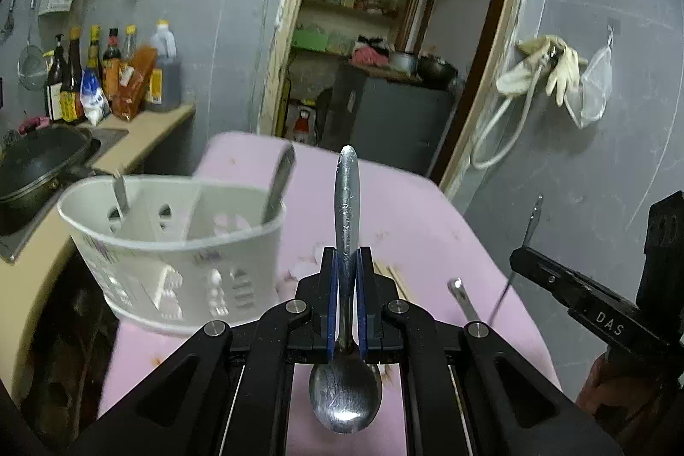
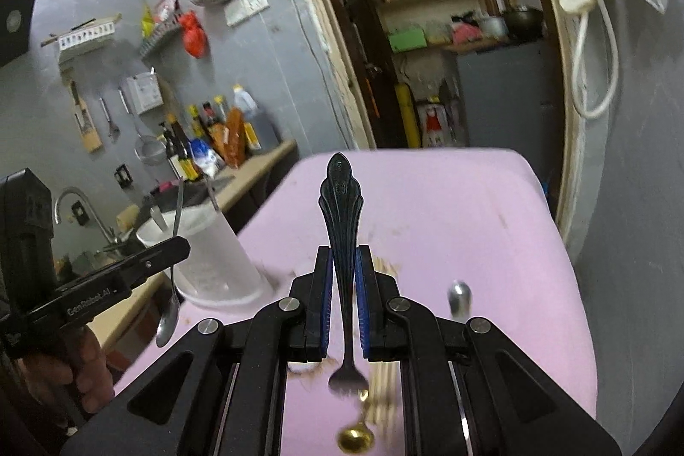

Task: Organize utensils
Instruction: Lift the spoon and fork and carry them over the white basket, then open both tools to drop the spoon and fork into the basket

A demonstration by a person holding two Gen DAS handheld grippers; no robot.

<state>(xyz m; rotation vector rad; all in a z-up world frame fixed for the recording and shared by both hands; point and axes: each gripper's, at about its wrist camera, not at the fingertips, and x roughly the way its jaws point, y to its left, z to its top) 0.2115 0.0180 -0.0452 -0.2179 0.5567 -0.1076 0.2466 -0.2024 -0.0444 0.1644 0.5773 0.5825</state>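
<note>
My left gripper (image 1: 347,255) is shut on a silver spoon (image 1: 347,199), lifted over the pink table (image 1: 427,225); its handle points forward and its bowl hangs toward the camera. The white utensil caddy (image 1: 171,242) stands to the left, with two metal handles sticking out. My right gripper (image 2: 344,255) is shut on a dark utensil with an ornate handle (image 2: 340,199) and a small fork-like head, also raised above the table. In the right wrist view, the left gripper (image 2: 179,242) shows at the left with the spoon (image 2: 169,310) beside the caddy (image 2: 213,259).
On the pink table (image 2: 491,221) lie a silver utensil handle (image 2: 459,293), wooden chopsticks (image 2: 384,392) and a small gold spoon (image 2: 355,439). A counter with sauce bottles (image 1: 107,71) and a dark wok (image 1: 38,161) runs along the left. A doorway opens behind the table.
</note>
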